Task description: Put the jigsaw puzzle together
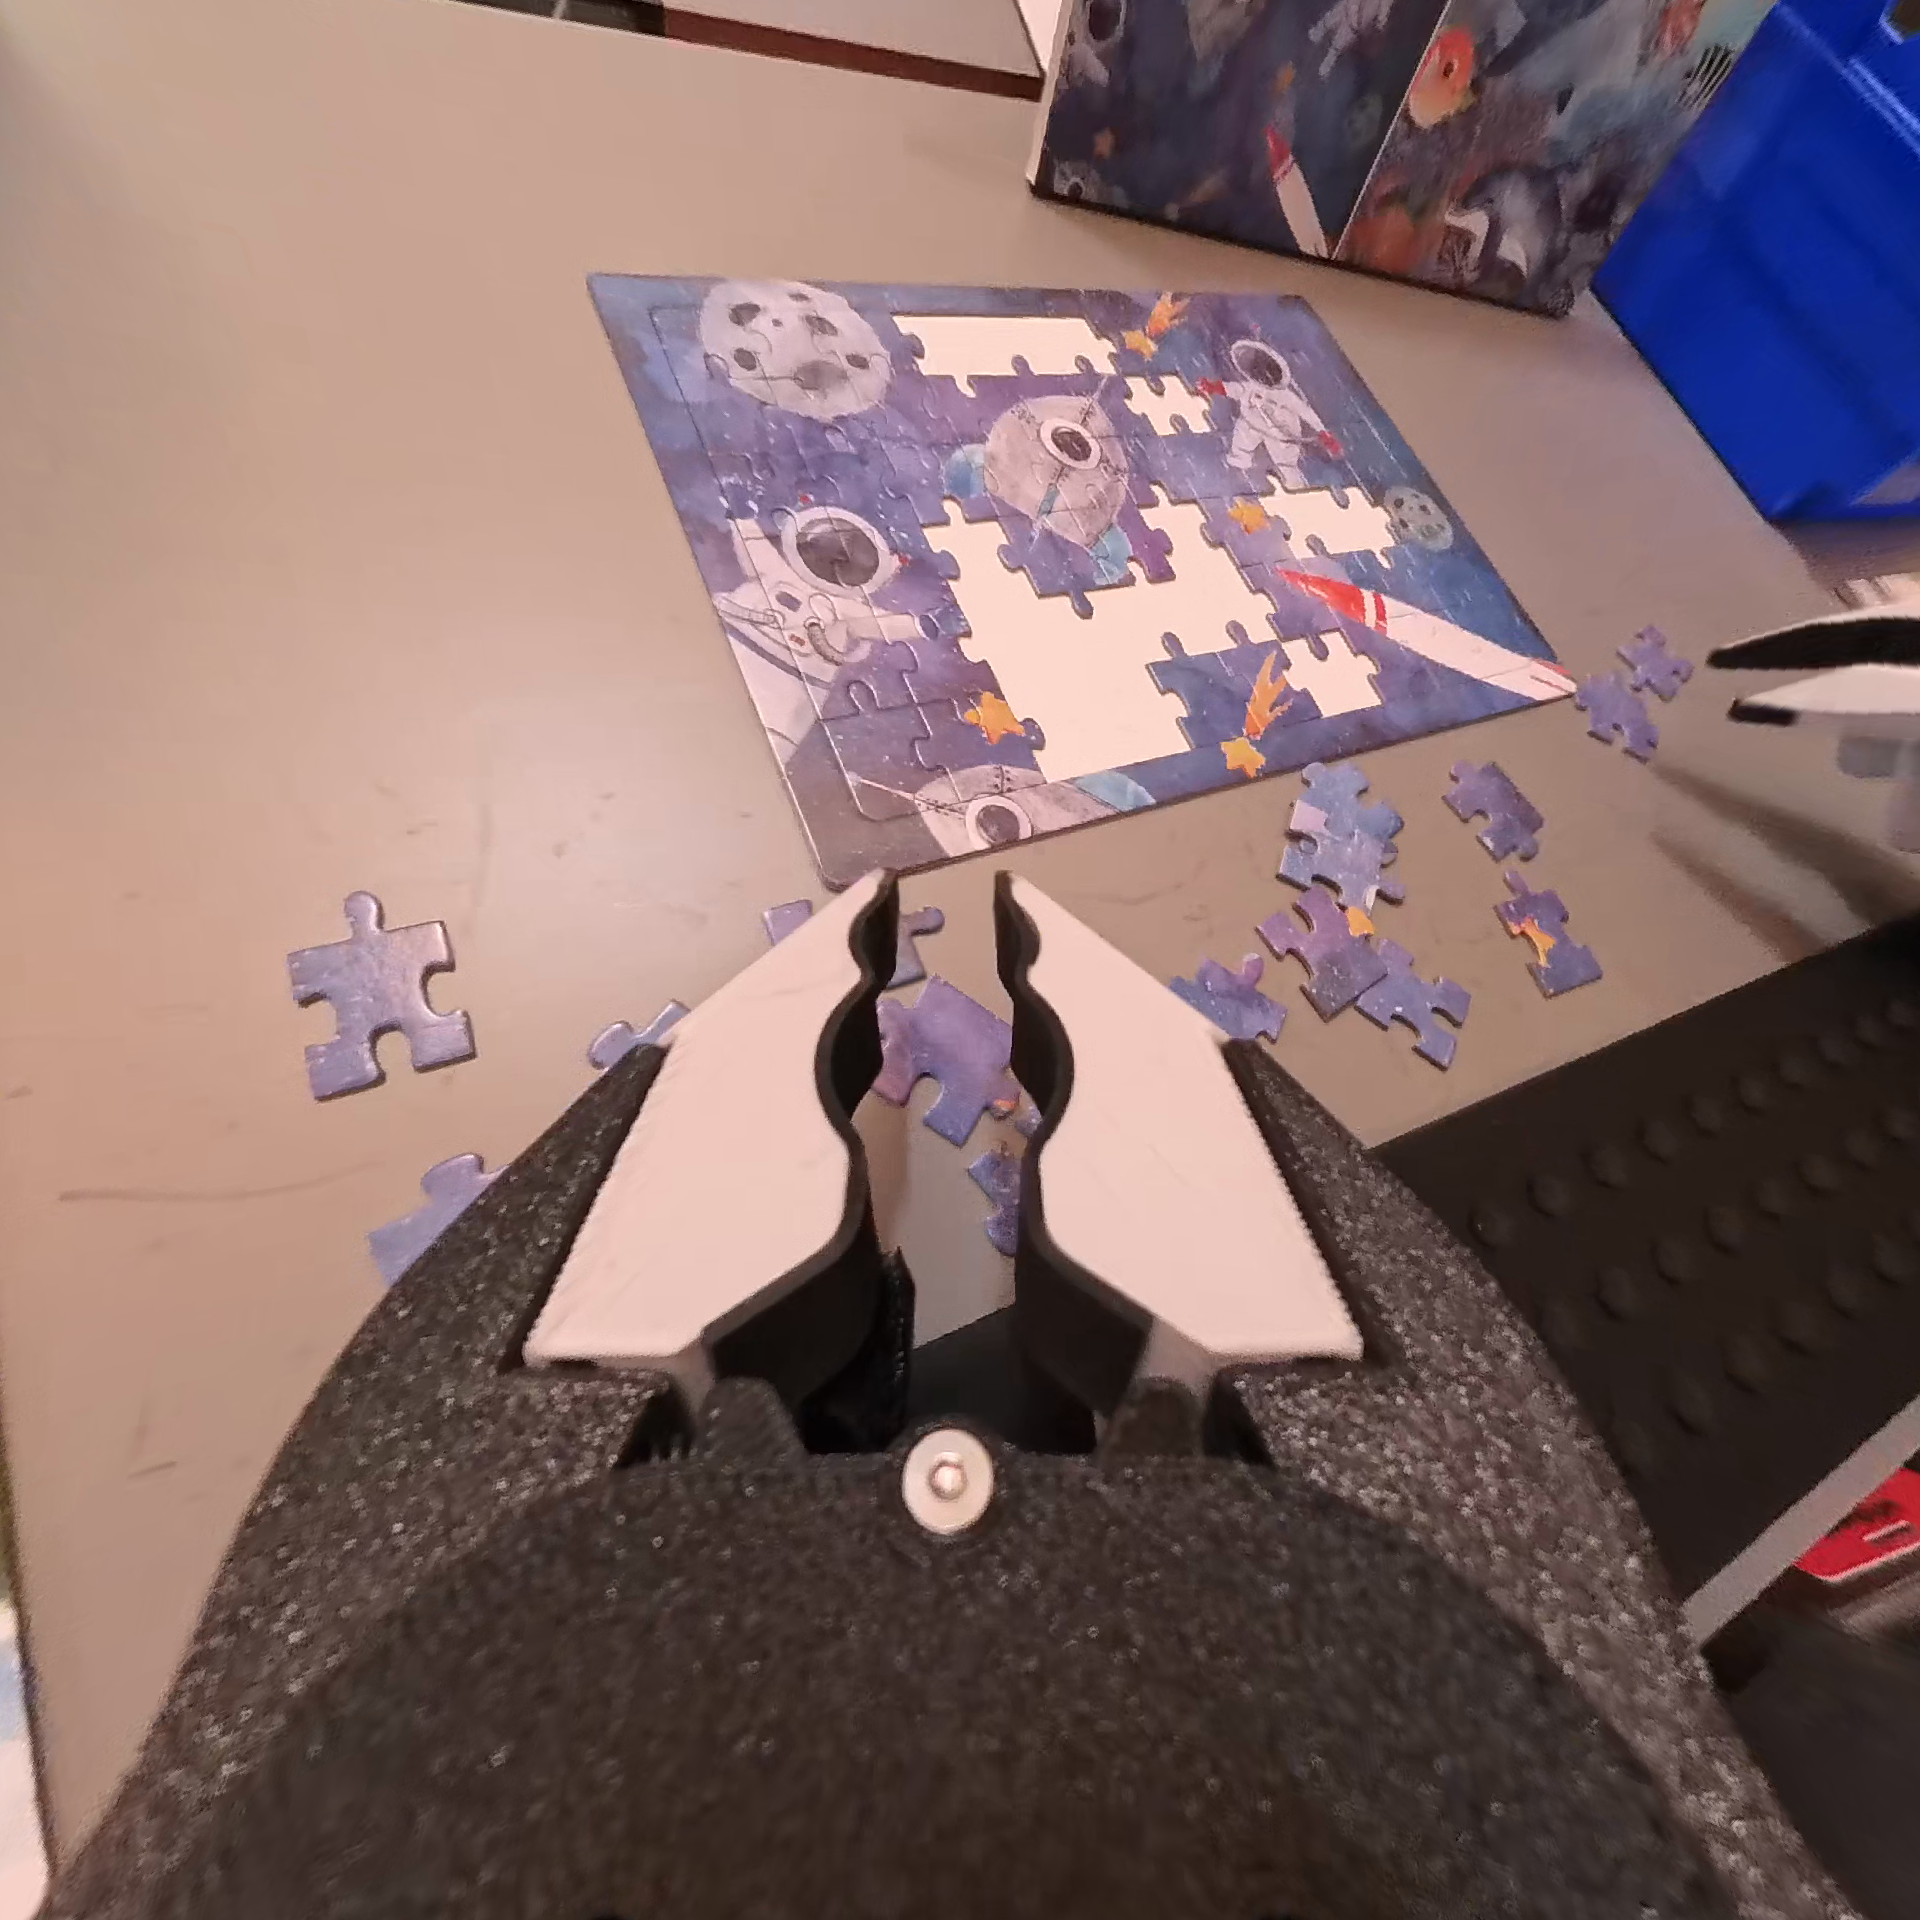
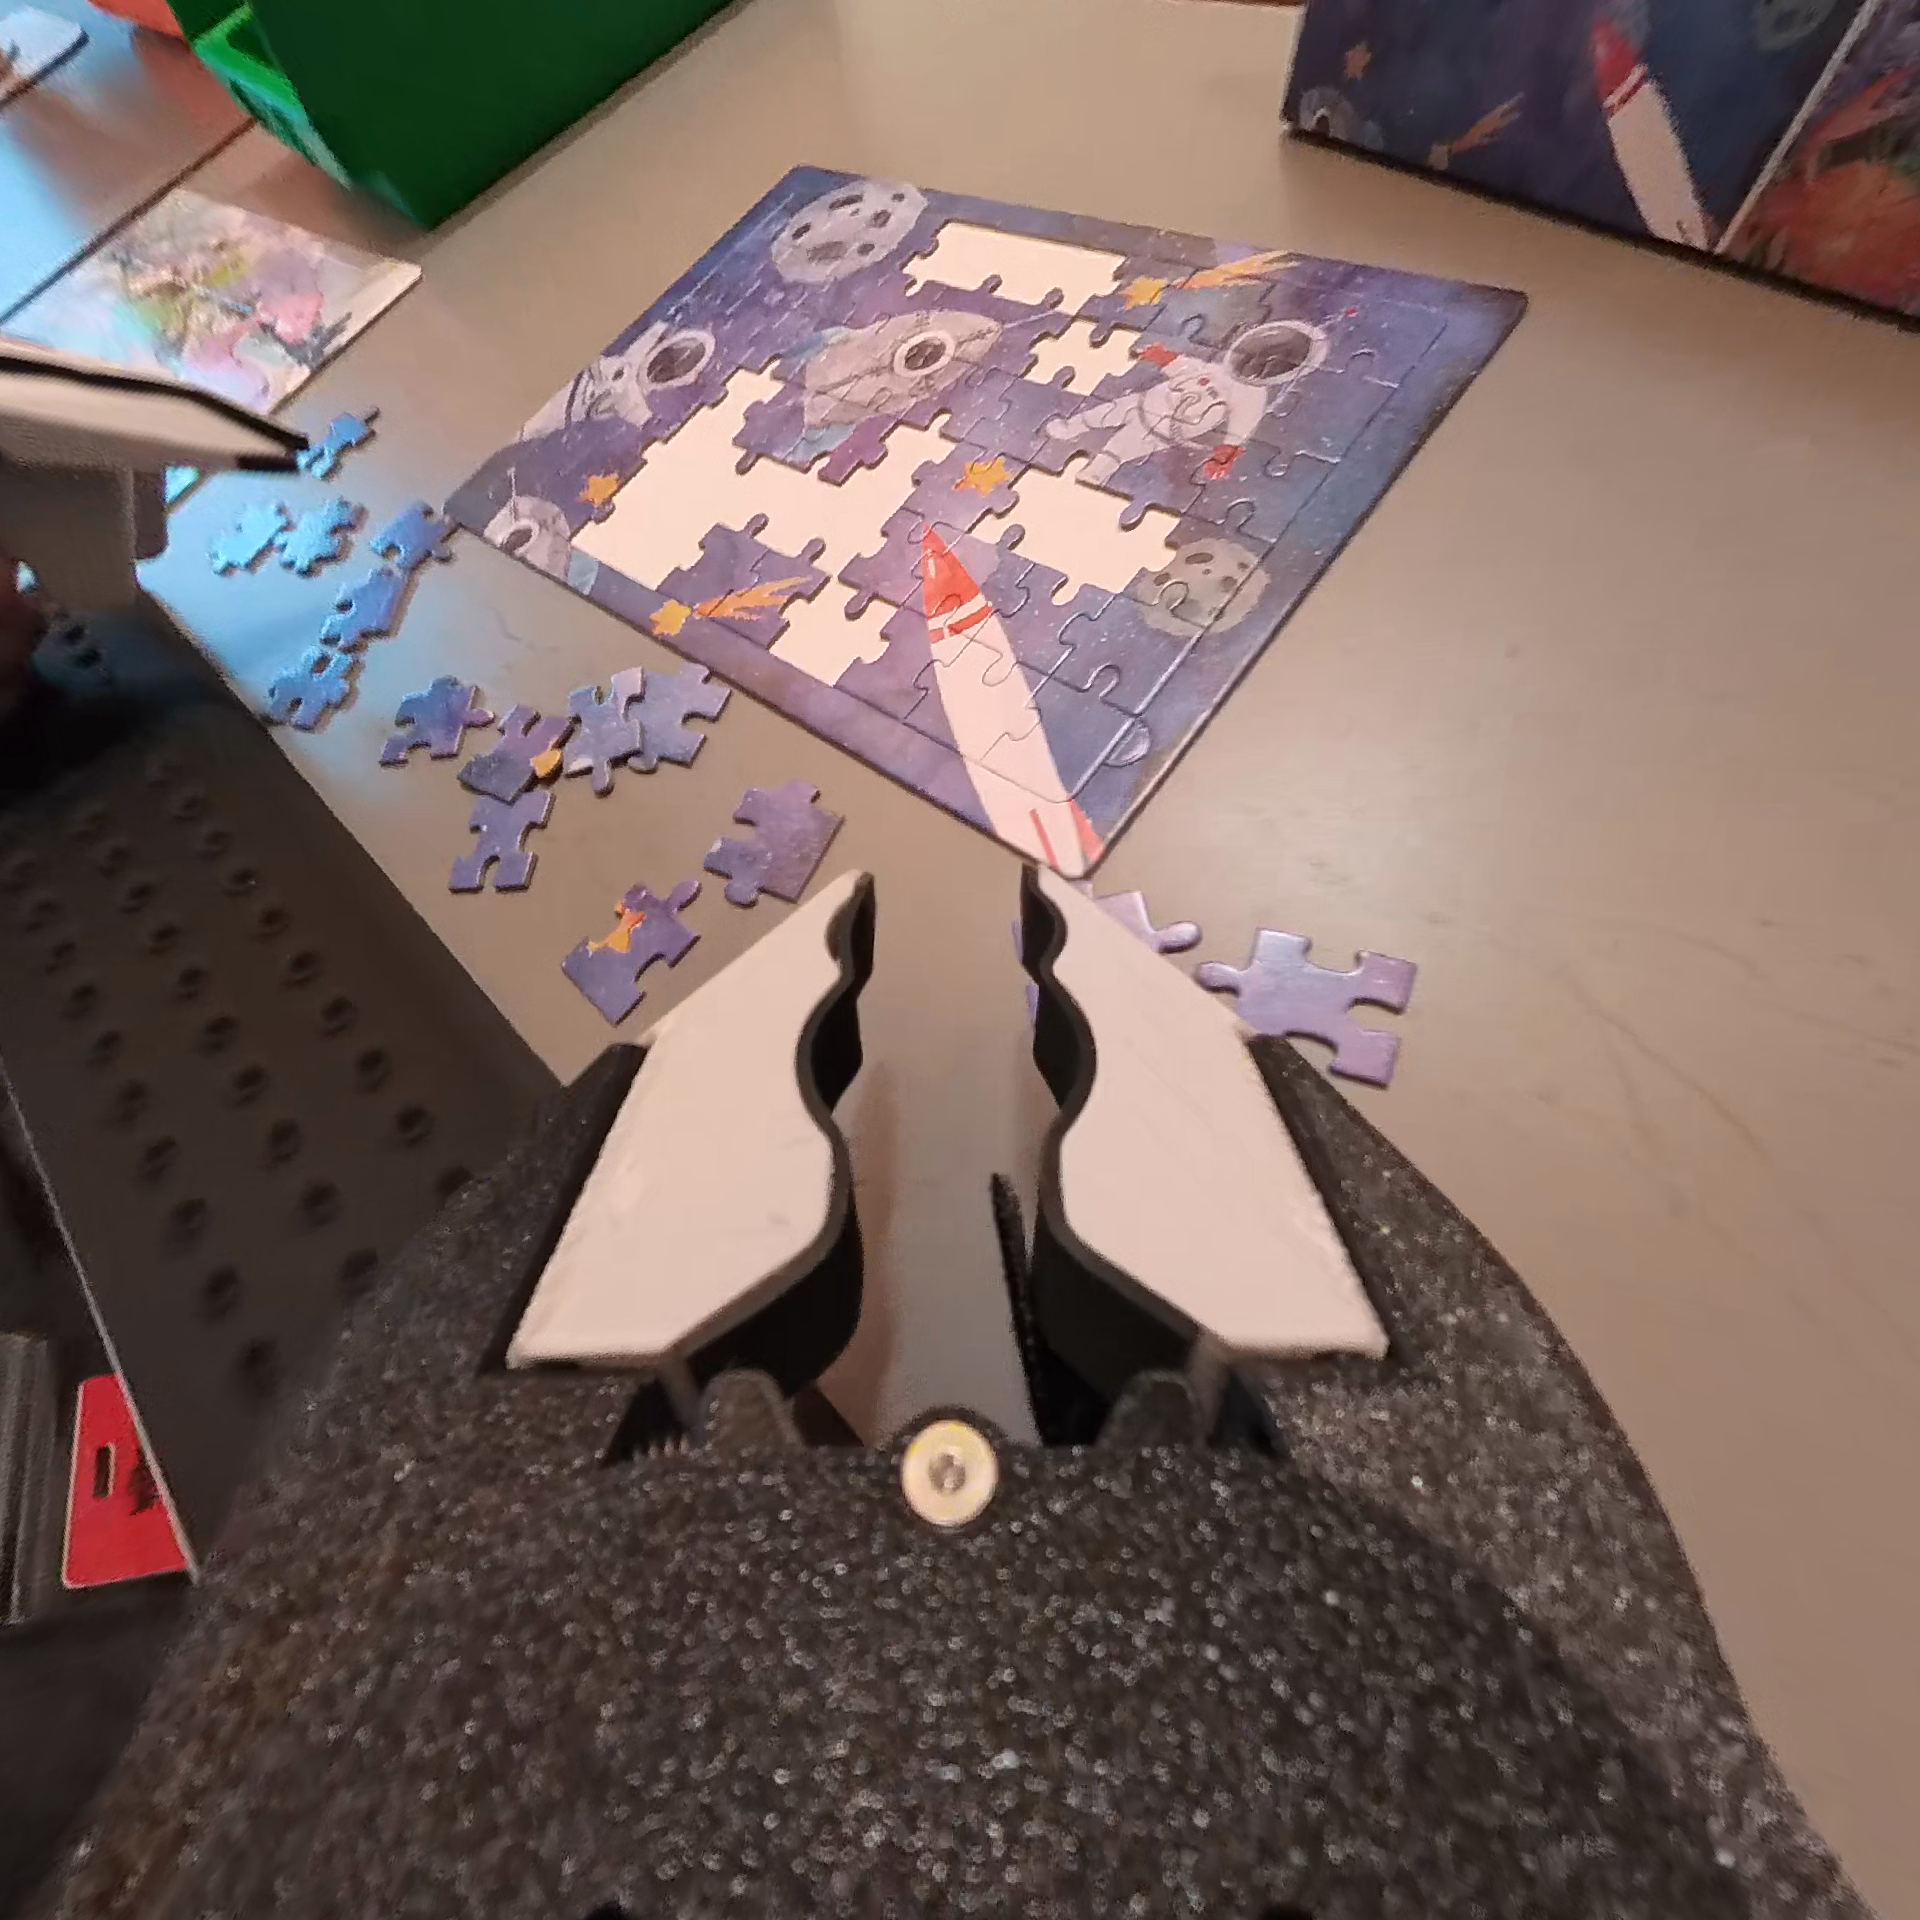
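One space-themed jigsaw puzzle (image 1: pixel 1049 540) is lying flat on the grey table (image 1: pixel 312 520), partly filled, with white bare patches showing where pieces are missing; about five separate gaps are showing in the left wrist view. Loose blue-purple pieces are lying scattered along its near edge. In the left wrist view, one piece (image 1: pixel 379 992) is sitting alone to the left, well apart from the rest, and a cluster of pieces (image 1: pixel 1351 914) is lying to the right, some overlapping. An exact count is not possible, since several are hidden behind the fingers; roughly fifteen are showing across both views.

The left gripper (image 1: pixel 943 899) is hovering just before the puzzle's near edge, its two fingers spread with nothing between them. The right gripper (image 2: pixel 945 896) is hanging near the puzzle's rocket corner, its two fingers likewise spread and empty; one loose piece (image 2: pixel 1314 1003) is lying just to its right.

Behind the puzzle, one picture box (image 1: pixel 1351 114) is standing, with one blue bin (image 1: pixel 1787 281) beside it. One green bin (image 2: pixel 436 94) and one second puzzle board (image 2: pixel 218 301) are showing in the right wrist view.
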Available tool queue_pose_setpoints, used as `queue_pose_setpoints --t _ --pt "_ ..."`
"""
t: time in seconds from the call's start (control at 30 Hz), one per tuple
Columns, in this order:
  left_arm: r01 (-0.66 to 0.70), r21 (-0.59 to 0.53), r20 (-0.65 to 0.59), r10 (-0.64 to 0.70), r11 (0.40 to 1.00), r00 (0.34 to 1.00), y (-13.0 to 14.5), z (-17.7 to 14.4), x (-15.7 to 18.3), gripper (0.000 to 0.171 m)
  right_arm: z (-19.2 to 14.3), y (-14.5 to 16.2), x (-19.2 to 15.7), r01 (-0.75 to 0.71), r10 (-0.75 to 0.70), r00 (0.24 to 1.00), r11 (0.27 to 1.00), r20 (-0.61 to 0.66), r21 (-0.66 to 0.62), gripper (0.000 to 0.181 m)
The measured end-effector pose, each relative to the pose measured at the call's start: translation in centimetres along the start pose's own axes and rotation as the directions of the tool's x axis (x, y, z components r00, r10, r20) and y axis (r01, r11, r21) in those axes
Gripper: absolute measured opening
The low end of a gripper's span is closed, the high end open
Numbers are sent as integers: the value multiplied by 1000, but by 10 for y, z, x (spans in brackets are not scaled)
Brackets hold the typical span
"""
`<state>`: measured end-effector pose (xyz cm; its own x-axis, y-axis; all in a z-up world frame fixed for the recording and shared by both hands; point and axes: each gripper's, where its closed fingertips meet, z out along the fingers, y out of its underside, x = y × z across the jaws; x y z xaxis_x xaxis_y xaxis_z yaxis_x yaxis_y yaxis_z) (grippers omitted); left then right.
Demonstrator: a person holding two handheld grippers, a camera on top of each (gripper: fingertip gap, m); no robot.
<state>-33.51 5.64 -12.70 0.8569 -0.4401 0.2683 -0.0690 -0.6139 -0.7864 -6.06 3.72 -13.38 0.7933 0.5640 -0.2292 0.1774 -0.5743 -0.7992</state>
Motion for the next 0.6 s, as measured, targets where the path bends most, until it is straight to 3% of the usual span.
queue_pose_setpoints --t 0.17,0.27,0.37,0.5,0.6 --pt "-46 -9 -10 46 999 999 1 1 6 18 8 11 -19 144 -140 989 987 52 -78 29" --pt "-98 -88 -167 82 991 983 12 6 32 19 15 17 -44 241 -221 962 963 158 -119 28" --pt "-199 -171 -417 112 965 902 27 5 71 35 27 18 -70 341 -306 923 932 235 -125 27" --pt "-398 -125 -464 301 909 833 17 21 84 39 38 15 -84 371 -328 903 921 277 -120 26" --pt "-565 -192 -557 385 802 736 36 31 96 39 36 11 -84 345 -307 909 934 283 -95 26"
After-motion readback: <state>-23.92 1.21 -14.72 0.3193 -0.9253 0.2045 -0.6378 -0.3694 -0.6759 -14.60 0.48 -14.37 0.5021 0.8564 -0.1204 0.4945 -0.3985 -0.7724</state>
